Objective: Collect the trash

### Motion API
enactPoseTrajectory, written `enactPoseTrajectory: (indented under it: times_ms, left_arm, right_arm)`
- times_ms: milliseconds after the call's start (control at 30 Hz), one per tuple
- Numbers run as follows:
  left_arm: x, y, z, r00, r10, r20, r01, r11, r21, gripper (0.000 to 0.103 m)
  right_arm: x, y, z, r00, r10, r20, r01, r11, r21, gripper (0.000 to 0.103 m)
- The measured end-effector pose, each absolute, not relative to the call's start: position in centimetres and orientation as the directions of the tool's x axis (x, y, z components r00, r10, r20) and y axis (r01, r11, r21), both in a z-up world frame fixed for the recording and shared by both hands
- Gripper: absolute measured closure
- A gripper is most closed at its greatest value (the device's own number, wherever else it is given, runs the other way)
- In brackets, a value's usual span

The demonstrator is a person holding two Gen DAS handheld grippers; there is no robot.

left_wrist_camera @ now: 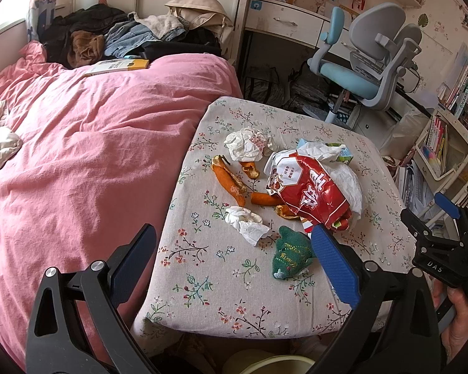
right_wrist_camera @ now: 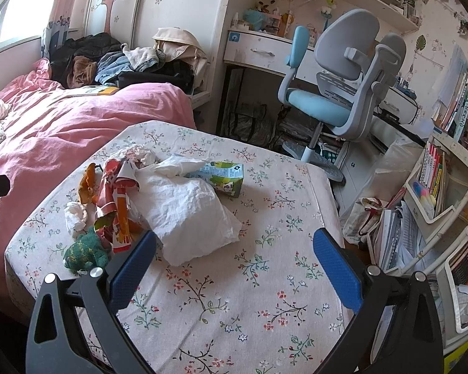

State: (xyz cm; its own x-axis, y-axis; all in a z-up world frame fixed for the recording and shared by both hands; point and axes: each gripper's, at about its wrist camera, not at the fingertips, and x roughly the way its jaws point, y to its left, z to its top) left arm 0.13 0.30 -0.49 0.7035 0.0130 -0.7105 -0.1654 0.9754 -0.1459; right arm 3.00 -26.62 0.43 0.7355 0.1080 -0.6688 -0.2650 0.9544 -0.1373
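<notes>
Left gripper (left_wrist_camera: 234, 261) and right gripper (right_wrist_camera: 234, 265) both spread wide, clasping nothing, poised above the near edge of the floral table (right_wrist_camera: 265, 305). Trash heaped mid-table: red snack bag (left_wrist_camera: 309, 187), orange peels (left_wrist_camera: 229, 184), crumpled tissues (left_wrist_camera: 248, 222), white plastic bag (right_wrist_camera: 187, 215), juice carton (right_wrist_camera: 223, 177). Likely slips: thin bag sliding out of a pinch, peels scattering, green knitted toy (left_wrist_camera: 291, 254) grabbed by mistake.

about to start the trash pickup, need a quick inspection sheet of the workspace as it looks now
surface: table in floral cloth, beside the pink bed.
job's things: red snack bag, white plastic bag, juice carton, orange peels, crumpled tissues.
clutter: green knitted toy near the bag.
grippers: left gripper and right gripper both open, holding nothing.
cables: nothing seen.
surroundings: desk chair, bookshelf, clothes pile.
</notes>
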Motion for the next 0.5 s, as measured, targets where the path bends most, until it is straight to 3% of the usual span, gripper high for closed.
enactPoseTrajectory:
  times_ms: [500]
  left_arm:
    - [0.16,0.35,-0.46,0.702,0.013,-0.712,-0.165,0.976,-0.145,0.007]
  right_arm:
    - [2.84,-26.85,0.13,0.735,0.108,-0.669,-0.268,0.953,-0.140,0.006]
